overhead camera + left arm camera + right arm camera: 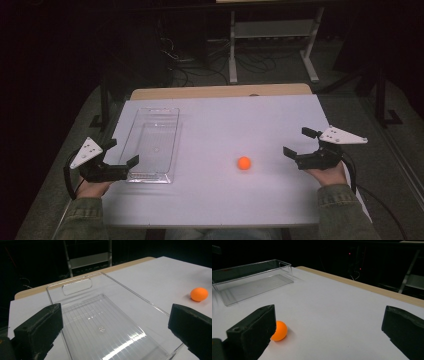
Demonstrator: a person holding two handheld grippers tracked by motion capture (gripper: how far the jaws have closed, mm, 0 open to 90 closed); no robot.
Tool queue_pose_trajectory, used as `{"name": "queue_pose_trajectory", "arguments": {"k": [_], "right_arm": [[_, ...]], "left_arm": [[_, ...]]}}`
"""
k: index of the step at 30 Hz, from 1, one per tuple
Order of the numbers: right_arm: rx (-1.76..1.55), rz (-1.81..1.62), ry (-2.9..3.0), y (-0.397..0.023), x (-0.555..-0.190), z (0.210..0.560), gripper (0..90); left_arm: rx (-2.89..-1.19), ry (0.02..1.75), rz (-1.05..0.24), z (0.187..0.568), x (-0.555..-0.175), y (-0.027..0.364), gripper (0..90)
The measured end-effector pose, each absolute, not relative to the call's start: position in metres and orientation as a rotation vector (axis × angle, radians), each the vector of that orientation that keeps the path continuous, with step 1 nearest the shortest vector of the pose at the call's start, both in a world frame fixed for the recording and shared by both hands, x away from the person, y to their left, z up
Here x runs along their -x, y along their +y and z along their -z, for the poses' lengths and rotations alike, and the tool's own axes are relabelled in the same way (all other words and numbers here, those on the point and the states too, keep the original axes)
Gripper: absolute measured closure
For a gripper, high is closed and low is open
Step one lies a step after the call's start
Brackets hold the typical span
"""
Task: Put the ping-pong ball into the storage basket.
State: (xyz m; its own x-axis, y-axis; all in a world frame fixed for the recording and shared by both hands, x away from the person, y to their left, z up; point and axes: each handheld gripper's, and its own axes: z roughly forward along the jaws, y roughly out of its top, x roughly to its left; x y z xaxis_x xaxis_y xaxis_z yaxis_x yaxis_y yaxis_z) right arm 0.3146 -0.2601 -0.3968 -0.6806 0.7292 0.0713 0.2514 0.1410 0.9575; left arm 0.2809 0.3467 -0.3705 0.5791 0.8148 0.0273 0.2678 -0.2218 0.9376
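An orange ball (244,163) is seen on the white tabletop (225,120), a little right of the middle and closer to the near edge than to the far edge. It lies alone on the bare surface and nothing touches it. In the right gripper view the ball (279,330) is partly hidden behind one jaw, but it is not between the jaws.

A clear plastic tray (151,145) is placed on the left part of the tabletop, with its long side running from the near edge toward the far edge. The tray is empty, and a handle opening is seen in its far end in the left gripper view (100,315).

The left tool (122,155) is held by the left hand (92,187) at the left edge of the tabletop, just beside the near left corner of the tray. Its jaws are spread wide apart, and nothing is gripped by them. Whether a jaw touches the tray cannot be told.

The right tool (297,142) is held by the right hand (327,175) near the right edge of the tabletop, and it is pointed toward the ball, well apart from it. Its jaws are also wide apart, and nothing is held between them.

The ball and the tray are well apart from each other.
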Motion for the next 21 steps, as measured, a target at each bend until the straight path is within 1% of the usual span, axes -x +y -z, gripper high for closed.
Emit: {"name": "queue_pose_trajectory", "arguments": {"k": [8, 21], "right_arm": [[-0.931, -1.555, 2.005, -0.260, -0.313, 0.396, 0.0], [-0.919, -1.547, 2.019, -0.259, -0.313, 0.397, 0.0]], "left_arm": [[-1.818, 0.873, -0.646, 0.370, -0.283, 0.341, 0.0], [-1.874, 0.843, -0.668, 0.355, -0.289, 0.337, 0.0]]}}
